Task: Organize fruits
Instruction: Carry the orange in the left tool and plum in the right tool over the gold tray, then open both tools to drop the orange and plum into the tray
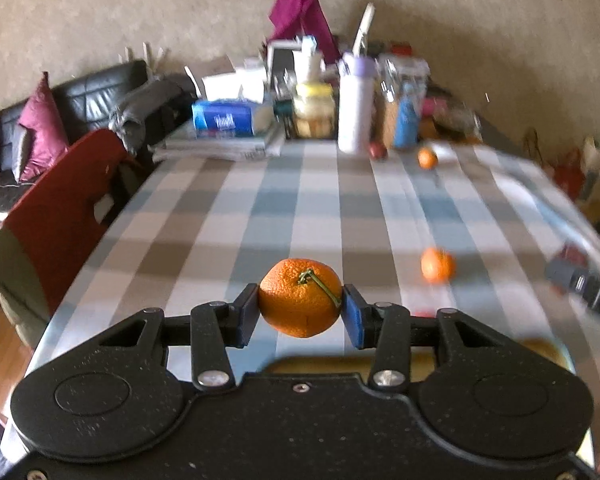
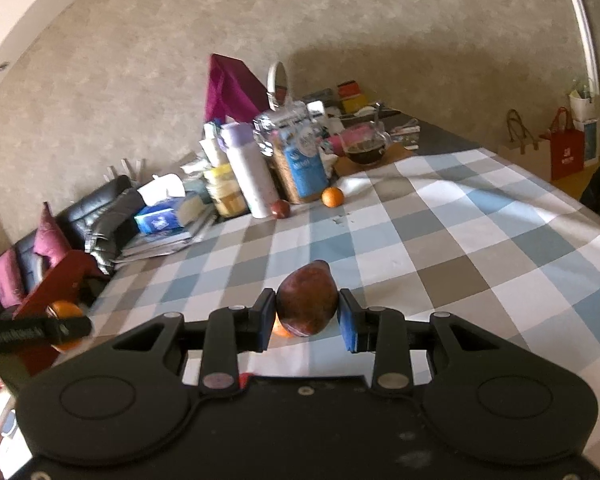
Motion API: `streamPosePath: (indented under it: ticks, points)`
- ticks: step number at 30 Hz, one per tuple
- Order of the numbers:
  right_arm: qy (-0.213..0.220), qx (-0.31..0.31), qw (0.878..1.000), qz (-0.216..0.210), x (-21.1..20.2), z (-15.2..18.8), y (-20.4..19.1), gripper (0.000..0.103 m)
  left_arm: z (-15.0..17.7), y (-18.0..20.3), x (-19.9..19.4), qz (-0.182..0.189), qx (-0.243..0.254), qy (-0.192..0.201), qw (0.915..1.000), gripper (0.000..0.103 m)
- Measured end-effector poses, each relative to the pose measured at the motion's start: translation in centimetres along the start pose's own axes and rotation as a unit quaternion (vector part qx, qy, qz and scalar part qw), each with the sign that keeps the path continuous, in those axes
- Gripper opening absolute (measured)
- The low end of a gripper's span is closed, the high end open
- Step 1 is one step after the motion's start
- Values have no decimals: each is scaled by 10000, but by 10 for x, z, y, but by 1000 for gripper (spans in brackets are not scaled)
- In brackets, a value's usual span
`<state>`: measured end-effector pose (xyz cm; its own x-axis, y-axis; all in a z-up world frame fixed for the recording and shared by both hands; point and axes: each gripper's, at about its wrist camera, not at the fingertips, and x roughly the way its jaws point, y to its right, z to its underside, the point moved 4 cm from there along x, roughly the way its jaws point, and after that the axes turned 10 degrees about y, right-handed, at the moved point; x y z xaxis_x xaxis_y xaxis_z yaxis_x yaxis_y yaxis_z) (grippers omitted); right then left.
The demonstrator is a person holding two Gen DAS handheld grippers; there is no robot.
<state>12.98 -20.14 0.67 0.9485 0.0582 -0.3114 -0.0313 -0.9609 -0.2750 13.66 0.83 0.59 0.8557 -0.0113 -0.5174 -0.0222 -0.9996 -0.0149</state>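
The mandarin (image 1: 300, 298) sits squarely between the jaws of the left gripper (image 1: 301, 310), pinched at its widest part by the blue pads on either side, stem end and a short green stalk turned up toward the camera. It hangs above the checked worktop (image 1: 260, 208), and just below it, at the lower edge of the view, a yellowish rim shows that may be a bowl or tray (image 1: 540, 350); too little is visible to be sure. If that is the collecting place, the fruit lies almost directly over it and the coming move is mostly a lowering.

The right gripper (image 2: 306, 314) carries a dark red-brown fruit (image 2: 306, 300), its kind unclear. Its long axis runs away from the camera, with the narrow end pointing forward and up to the right; the left pad presses its flank and the right pad sits at its other side, so it appears held. Under it a sliver of orange fruit (image 2: 280, 330) peeks out on the cloth.

Loose fruit remains: a second mandarin (image 1: 437, 265) to the right of the left jaws, nearer the right hand, and far off by the clutter another orange (image 2: 332, 197) and a small dark red fruit (image 2: 280, 209).

Writing is scarce. The blue tissue pack (image 1: 222, 120) and blue-labelled jar (image 2: 304, 164) bear print too blurred to read, as does the white lettering on the other gripper's black body (image 2: 32, 330) at the left of the right wrist view.
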Motion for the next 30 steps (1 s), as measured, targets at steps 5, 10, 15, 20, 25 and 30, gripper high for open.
streamPosePath:
  ticks: [5,10,15,20,25,30]
  points:
    - [0,44,9995,-300,-38,3,-8,35,32,-1,-15,253,-25,-325,9991,51]
    - [-94,86,9987,-495,-68,20,-13,35,59,-10,-30,342,-252,-523,9977,51]
    - [-227,-28,9989,-420,-90,42,-14,35,80,-10,-43,383,-236,-672,9967,51]
    - [-477,-199,9980,-351,-104,65,-15,35,95,-7,-53,494,-131,-762,9958,51]
    - [-693,-394,9963,-322,-113,82,-17,35,104,-4,-55,607,-88,-897,9941,51]
    - [-830,-594,9937,-460,-116,91,-24,35,111,-2,-56,614,-3,-930,9938,51]
